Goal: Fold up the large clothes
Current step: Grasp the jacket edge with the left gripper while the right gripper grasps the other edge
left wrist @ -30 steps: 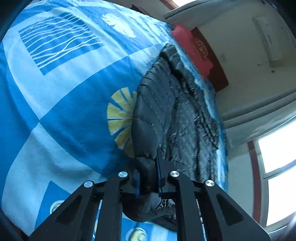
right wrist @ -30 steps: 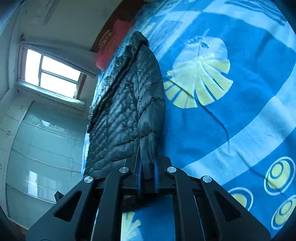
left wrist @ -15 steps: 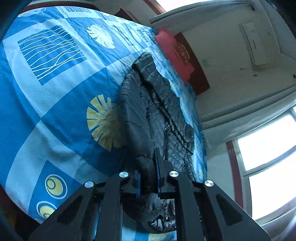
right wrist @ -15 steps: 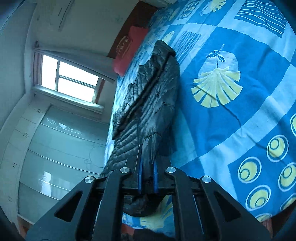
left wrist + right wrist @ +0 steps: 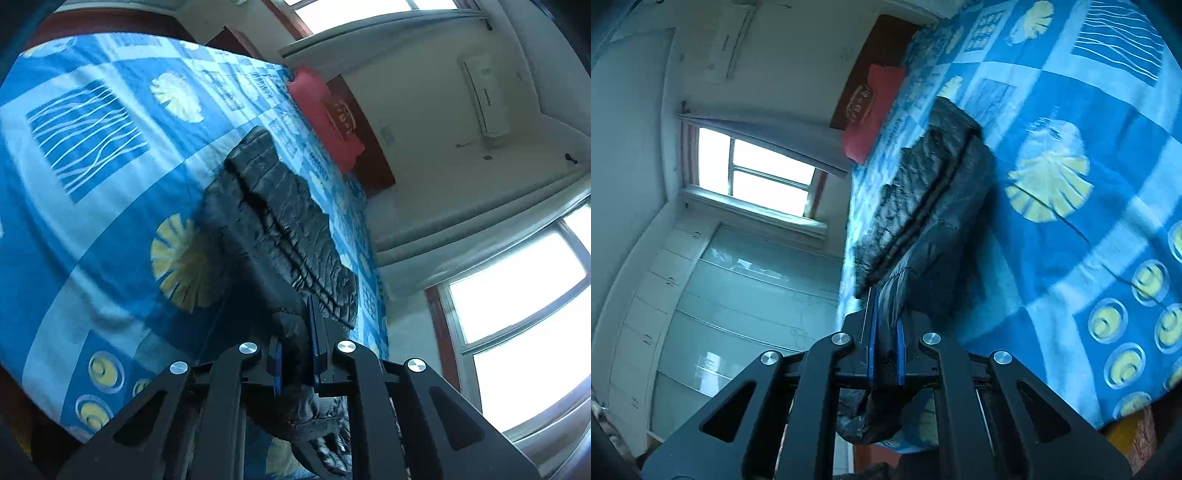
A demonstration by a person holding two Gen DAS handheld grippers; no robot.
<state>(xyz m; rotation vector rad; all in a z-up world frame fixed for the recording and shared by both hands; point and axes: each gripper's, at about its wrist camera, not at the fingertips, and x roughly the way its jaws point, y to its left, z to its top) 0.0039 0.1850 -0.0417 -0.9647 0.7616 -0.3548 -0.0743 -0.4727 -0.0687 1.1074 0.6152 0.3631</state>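
jacket (image 5: 280, 221): we see a dark quilted jacket stretched lengthwise on the bed, its far end flat near the pillow, its near end raised off the cover at the foot of the bed.
left gripper (image 5: 297, 354): we find it clamped on the jacket, a bunched fold of dark fabric squeezed between its blue pads, with more fabric hanging below the jaws.
right gripper (image 5: 885, 343): we find it clamped on the jacket too, a smooth dark fold pinched between its blue pads, and a loose end drooping under the jaws.
bed (image 5: 92, 229): we see a blue and white cover printed with yellow shells, rings and wavy lines; the jacket lies along the window side of the bed, with most of the bare cover on the other side of it.
pillow (image 5: 325, 122): we see a red pillow at the head of the bed, just beyond the far end of the jacket and apart from it.
headboard (image 5: 369, 162): we see dark wood behind the pillow, against the wall at the head of the bed.
window (image 5: 753, 173): we see it bright on the wall beside the bed, on the jacket's side, with a pale curtain drawn across its top.
wardrobe (image 5: 731, 306): we see pale glossy doors beside the bed, below the window in the right wrist view.
air conditioner (image 5: 484, 96): we see a white unit high on the wall above the head of the bed.
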